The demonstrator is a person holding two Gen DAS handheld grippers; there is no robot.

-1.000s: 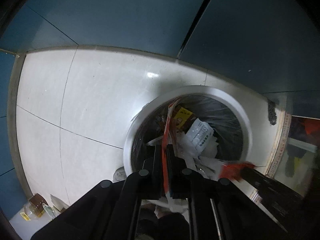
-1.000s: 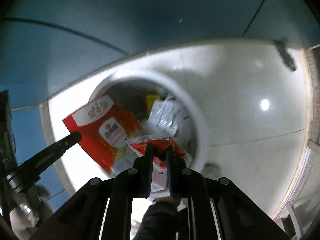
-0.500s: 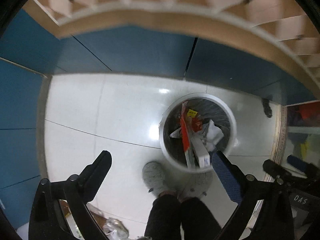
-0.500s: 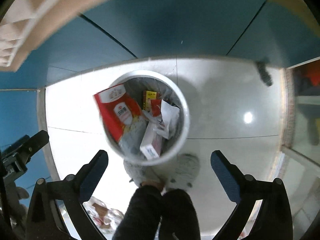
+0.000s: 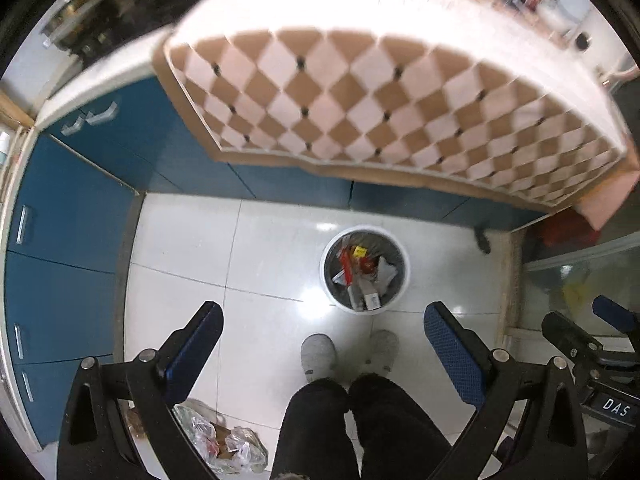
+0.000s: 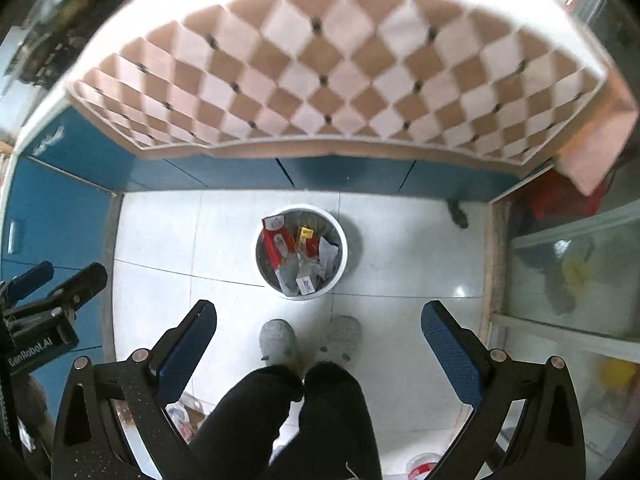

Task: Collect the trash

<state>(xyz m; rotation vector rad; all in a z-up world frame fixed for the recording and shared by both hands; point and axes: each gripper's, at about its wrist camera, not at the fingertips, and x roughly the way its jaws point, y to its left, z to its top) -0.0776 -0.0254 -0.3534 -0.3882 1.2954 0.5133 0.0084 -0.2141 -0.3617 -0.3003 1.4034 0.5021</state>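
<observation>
A round white trash bin [image 5: 403,280] stands on the white floor far below, also in the right wrist view [image 6: 339,272]. It holds a red snack bag [image 6: 276,245], a small white box [image 6: 305,284], a yellow pack [image 6: 305,233] and crumpled paper [image 5: 387,272]. My left gripper [image 5: 323,316] is wide open and empty, high above the bin. My right gripper [image 6: 319,314] is wide open and empty, also high above it. Each gripper shows at the edge of the other's view.
A table with a brown and pink checked cloth [image 5: 380,92] juts over the floor behind the bin. Blue cabinets [image 5: 64,216] line the left and back. The person's legs and grey slippers [image 5: 318,354] stand before the bin. Bagged litter [image 5: 224,446] lies at lower left.
Both grippers were shut on wrappers over the bin a second ago. They opened, the wrappers dropped into the bin, and both grippers rose high above it.
</observation>
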